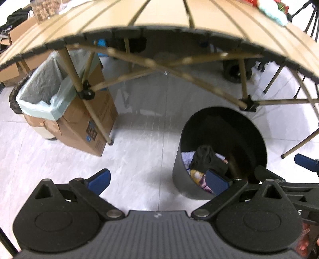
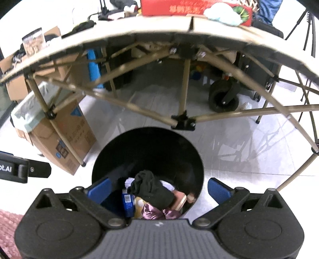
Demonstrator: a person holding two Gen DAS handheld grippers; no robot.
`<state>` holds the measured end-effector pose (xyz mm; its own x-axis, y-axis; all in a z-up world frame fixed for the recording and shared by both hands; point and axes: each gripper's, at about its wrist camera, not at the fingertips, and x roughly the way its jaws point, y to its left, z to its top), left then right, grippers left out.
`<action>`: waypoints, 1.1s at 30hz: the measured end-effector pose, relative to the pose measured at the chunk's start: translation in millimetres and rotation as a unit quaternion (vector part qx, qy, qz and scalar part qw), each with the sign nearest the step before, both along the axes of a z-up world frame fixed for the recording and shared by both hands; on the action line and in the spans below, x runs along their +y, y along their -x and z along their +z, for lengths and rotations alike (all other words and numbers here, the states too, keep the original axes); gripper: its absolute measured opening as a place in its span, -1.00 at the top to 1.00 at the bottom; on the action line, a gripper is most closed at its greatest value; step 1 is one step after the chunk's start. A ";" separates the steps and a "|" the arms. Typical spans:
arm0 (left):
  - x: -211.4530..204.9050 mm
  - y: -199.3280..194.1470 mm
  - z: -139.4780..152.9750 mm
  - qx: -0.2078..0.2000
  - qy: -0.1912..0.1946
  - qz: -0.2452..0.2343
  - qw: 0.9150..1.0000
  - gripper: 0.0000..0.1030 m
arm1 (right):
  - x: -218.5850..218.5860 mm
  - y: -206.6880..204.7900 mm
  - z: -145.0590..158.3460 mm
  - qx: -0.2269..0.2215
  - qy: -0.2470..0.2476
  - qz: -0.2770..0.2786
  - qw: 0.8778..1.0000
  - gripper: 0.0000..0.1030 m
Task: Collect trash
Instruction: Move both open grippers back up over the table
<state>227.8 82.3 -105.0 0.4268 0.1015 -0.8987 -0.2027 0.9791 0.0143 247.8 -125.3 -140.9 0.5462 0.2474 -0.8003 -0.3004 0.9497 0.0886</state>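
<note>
A black round trash bin stands on the white tiled floor in front of a folding table; it also shows in the right wrist view. Inside lie a crumpled black cloth, a blue packet, purple shiny wrapping and other scraps. My right gripper is open and empty, right above the bin's mouth. My left gripper is open and empty, to the left of the bin, its right finger over the bin's rim.
A slatted folding table with crossed legs stands behind the bin. A cardboard box with a pale green liner bag stands at the left. A cart wheel sits under the table. A red box lies on the tabletop.
</note>
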 end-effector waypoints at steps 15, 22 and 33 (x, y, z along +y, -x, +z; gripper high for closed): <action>-26.6 19.8 58.2 -0.116 0.012 -0.037 0.992 -1.00 | -39.3 39.7 73.8 -0.095 -0.043 0.000 0.995 -1.00; -47.5 16.9 83.4 -0.157 0.008 -0.054 0.986 -1.00 | -57.6 42.9 111.4 -0.156 -0.061 -0.013 0.986 -1.00; -62.6 -12.8 120.9 -0.212 0.011 -0.041 0.976 -1.00 | -85.7 21.1 146.7 -0.219 -0.090 -0.047 0.970 -1.00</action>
